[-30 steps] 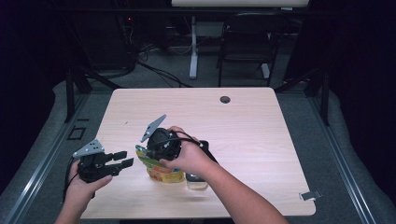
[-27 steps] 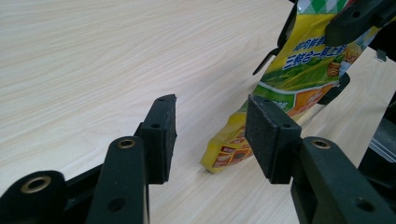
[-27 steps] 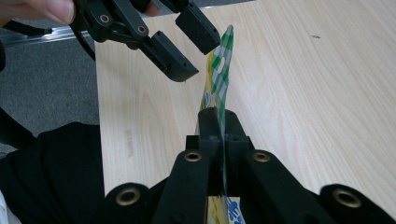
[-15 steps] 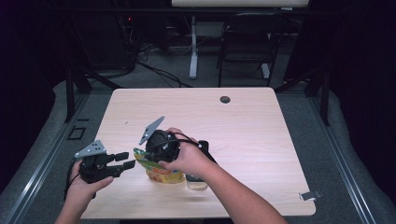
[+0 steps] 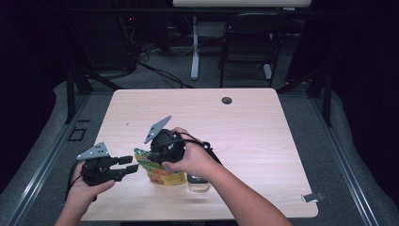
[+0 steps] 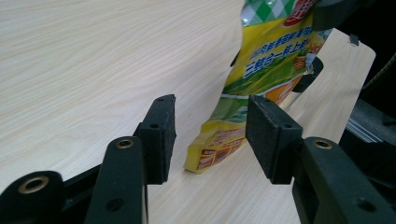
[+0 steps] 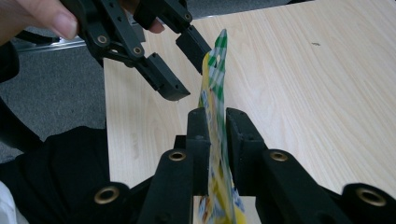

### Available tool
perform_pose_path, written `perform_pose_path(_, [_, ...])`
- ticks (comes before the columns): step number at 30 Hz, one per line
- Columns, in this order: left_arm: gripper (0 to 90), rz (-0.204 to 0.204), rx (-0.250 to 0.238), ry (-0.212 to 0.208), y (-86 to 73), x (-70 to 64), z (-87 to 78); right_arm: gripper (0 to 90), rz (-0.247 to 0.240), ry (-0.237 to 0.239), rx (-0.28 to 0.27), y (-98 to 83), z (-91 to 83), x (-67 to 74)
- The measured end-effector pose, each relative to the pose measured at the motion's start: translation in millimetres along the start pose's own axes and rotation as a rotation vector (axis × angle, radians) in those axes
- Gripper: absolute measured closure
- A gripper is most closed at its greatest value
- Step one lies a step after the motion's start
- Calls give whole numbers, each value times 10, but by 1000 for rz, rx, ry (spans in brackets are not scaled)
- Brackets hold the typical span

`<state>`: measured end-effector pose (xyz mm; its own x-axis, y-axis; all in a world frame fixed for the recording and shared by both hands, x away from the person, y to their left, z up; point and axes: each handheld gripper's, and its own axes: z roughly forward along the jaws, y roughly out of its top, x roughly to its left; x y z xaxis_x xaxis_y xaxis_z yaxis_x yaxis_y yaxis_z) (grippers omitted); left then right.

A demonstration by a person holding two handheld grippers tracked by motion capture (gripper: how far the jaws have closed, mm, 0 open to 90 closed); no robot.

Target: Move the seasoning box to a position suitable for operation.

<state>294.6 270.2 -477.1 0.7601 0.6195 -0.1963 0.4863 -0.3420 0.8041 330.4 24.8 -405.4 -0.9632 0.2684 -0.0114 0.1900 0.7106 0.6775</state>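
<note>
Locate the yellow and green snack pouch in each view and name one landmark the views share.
High view: snack pouch at the near table edge, under the right hand.
Left gripper view: pouch right of centre, ahead of open jaws.
Right gripper view: pouch edge-on, clamped between jaws.
Shared landmark: light wood table.

High view: dim room, dark surroundings to near black at the left and right edges; the table (image 5: 263,141) is the 1 bright area, evenly lit from above. Soft, short shadows under the hands near its front edge. Frame is soft, low in detail; no glare.

Left gripper view: bright, even light on the wood; the near jaws are slightly blurred, the pouch (image 6: 261,79) print sharper. Faint sheen on the pouch.

Right gripper view: well lit; pouch edge between the jaws blurred at the bottom, table grain sharper toward its far edge. Table lines bow slightly.
</note>
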Motion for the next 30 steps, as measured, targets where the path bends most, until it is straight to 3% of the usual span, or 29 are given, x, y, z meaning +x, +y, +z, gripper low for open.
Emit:
perform_pose_path(3, [550,5,-2,-26,7,-28,37,793,3,-3,-5,-62,-87,9])
perform_pose_path(6, [550,2,-11,-79,12,-41,76,794,19,-17,-1,-151,-161,-22])
perform_pose_path(14, [599,41,17,-51,83,-92,149,860,48,-24,-15,-292,-287,-61])
perform_pose_path(21, [723,51,54,-22,110,-101,100,896,18,-44,0,-207,-255,-51])
perform_pose_path(22, [736,75,58,4,103,-130,77,896,16,-54,6,-186,-237,-57])
perform_pose_path(27, [779,81,49,42,46,-200,24,888,6,-82,16,-125,-186,-89])
perform_pose_path(30, [803,84,39,37,5,-241,-6,878,8,-92,13,-93,-151,-111])
